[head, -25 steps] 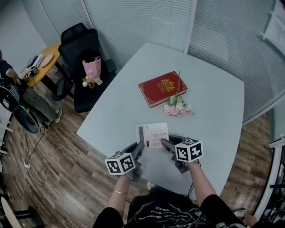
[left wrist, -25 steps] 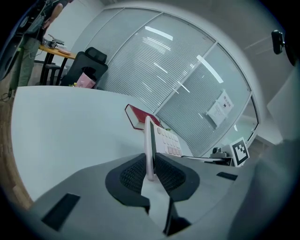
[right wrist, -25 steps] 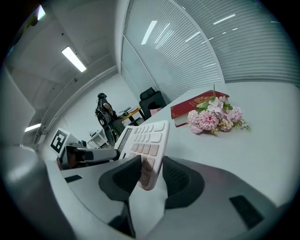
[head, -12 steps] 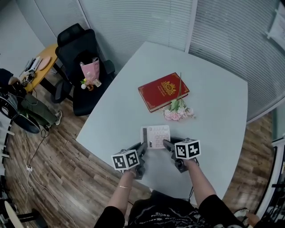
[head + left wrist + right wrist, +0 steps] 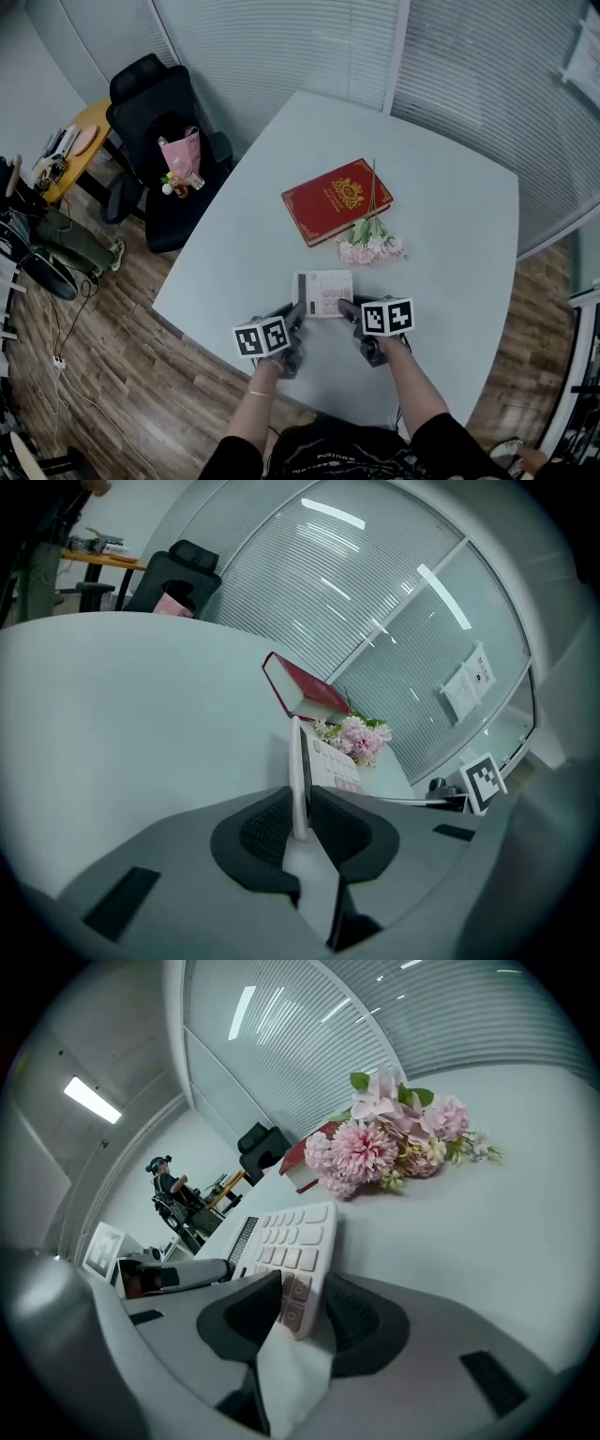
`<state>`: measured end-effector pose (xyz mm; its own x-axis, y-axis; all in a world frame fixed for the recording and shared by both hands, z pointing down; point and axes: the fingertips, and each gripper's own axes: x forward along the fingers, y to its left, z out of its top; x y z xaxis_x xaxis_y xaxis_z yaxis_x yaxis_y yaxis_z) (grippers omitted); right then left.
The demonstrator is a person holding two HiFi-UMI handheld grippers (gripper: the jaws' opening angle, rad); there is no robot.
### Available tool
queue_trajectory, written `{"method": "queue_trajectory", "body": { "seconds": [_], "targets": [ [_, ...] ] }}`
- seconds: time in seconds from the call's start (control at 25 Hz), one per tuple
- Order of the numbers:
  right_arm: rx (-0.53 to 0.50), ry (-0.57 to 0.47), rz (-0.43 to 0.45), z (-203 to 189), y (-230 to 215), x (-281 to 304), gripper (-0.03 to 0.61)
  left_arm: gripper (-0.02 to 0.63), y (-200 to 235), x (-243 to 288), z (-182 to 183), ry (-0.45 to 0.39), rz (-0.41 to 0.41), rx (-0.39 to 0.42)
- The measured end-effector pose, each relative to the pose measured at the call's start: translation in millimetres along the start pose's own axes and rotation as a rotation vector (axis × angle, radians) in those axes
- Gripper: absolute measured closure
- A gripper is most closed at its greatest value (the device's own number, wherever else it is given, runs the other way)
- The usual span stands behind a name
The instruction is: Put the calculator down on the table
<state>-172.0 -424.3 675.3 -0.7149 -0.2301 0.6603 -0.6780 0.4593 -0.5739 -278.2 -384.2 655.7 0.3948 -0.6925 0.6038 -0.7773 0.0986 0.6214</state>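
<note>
The white calculator (image 5: 323, 292) is held between both grippers just over the near part of the pale table (image 5: 441, 234); whether it touches the tabletop I cannot tell. My left gripper (image 5: 295, 314) is shut on its left edge, and in the left gripper view the thin edge of the calculator (image 5: 323, 757) is pinched between the pads of that gripper (image 5: 302, 825). My right gripper (image 5: 345, 307) is shut on its right corner. In the right gripper view the calculator (image 5: 286, 1241) shows its keys between the pads of the right gripper (image 5: 305, 1312).
A red book (image 5: 336, 200) lies at the table's middle with a bunch of pink flowers (image 5: 367, 246) beside it, just beyond the calculator. A black chair (image 5: 155, 122) with a pink bag (image 5: 180, 155) stands left of the table. A person (image 5: 169, 1190) sits far off.
Both grippers have sunk toward the tabletop with the calculator still between them. The grips look unchanged.
</note>
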Motion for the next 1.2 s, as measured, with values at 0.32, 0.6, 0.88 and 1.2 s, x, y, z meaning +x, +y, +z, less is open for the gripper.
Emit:
{"method": "queue_trajectory", "body": {
  "seconds": [0.32, 0.6, 0.88, 1.2],
  "targets": [
    [0.044, -0.019, -0.006, 4, -2, 1, 0.419, 0.540, 1, 6, 8, 0.006, 0.054, 0.004],
    [0.018, -0.022, -0.044, 4, 0, 1, 0.377, 0.365, -2, 14, 6, 0.045, 0.127, 0.116],
    [-0.039, -0.046, -0.053, 6, 11, -3, 0.258, 0.247, -11, 6, 10, -0.014, 0.114, 0.111],
    [-0.155, -0.179, -0.070, 27, 25, -45, 0.242, 0.239, -41, -31, 15, -0.077, 0.056, 0.226]
  ]
}}
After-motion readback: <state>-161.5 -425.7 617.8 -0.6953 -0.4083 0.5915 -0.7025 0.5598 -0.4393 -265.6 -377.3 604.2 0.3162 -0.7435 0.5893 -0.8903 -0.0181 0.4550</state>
